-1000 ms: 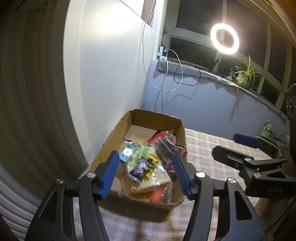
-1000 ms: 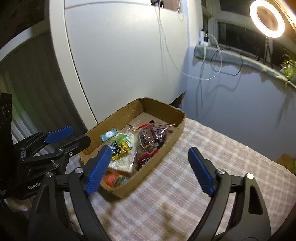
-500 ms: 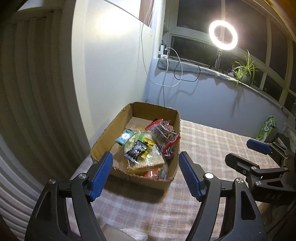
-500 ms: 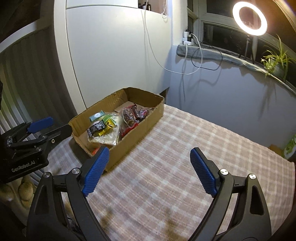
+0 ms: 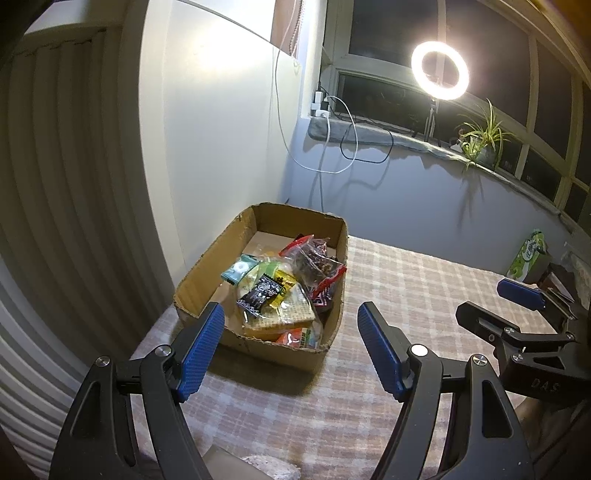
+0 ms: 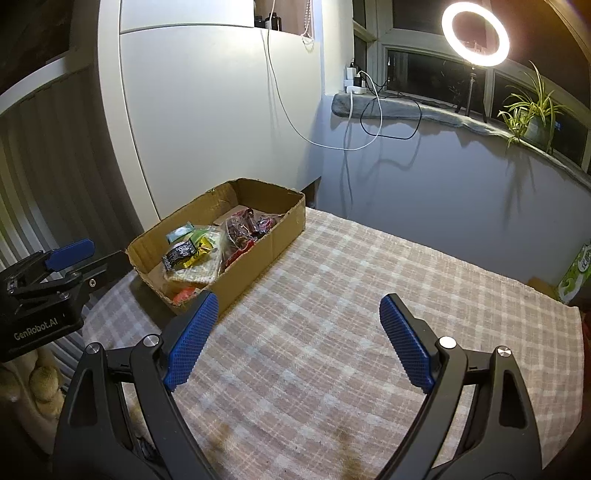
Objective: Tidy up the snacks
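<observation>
Location: snack packets (image 5: pixel 280 291) seen piled in cardboard box (image 5: pixel 258 343) on checked cloth (image 6: pixel 351 295), by the wall | Handling: judged light, crinkly, slippery, wafers breakable; best pinched at a sealed edge | Left gripper (image 5: pixel 291 345): spread wide, nothing held | Right gripper (image 6: pixel 299 341): spread wide, nothing held | Writing: "GenRobot.AI", "DAS" on gripper bodies; packet print unreadable

We are in a home room at night. Ahead of the claws, a checked tablecloth (image 6: pixel 369 295) covers the table; beyond it runs a dark window (image 6: pixel 424 70), its sill carrying a potted spider plant (image 6: pixel 532 110), chargers with trailing cables (image 6: pixel 354 85) and a lit ring light (image 6: pixel 475 34). Left of them stands a white cabinet (image 6: pixel 221 110).
</observation>
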{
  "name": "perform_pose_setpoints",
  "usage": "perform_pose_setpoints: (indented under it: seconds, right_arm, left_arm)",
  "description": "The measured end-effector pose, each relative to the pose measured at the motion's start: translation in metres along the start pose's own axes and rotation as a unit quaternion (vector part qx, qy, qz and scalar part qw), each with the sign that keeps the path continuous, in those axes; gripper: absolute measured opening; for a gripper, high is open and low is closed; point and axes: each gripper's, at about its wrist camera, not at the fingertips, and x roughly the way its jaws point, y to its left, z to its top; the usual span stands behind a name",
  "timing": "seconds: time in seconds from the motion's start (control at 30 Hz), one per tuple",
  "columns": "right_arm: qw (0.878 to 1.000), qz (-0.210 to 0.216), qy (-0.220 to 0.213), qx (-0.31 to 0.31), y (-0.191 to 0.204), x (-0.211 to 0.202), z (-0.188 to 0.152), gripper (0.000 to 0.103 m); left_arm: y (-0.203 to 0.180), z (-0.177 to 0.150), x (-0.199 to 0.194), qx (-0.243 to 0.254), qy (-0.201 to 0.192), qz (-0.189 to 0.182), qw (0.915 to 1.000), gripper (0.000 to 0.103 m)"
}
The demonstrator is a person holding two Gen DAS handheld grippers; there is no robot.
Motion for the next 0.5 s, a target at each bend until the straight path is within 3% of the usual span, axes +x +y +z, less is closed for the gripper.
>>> perform_pose_setpoints:
  seconds: [0.5]
  right_arm:
    - [1.000, 0.005, 0.003, 0.005, -0.0017, -0.0012, -0.0036, 0.091]
  left_arm:
    - [-0.0018, -0.0014, -0.0025, 0.000, 0.001, 0.002, 1.0000, 0.075]
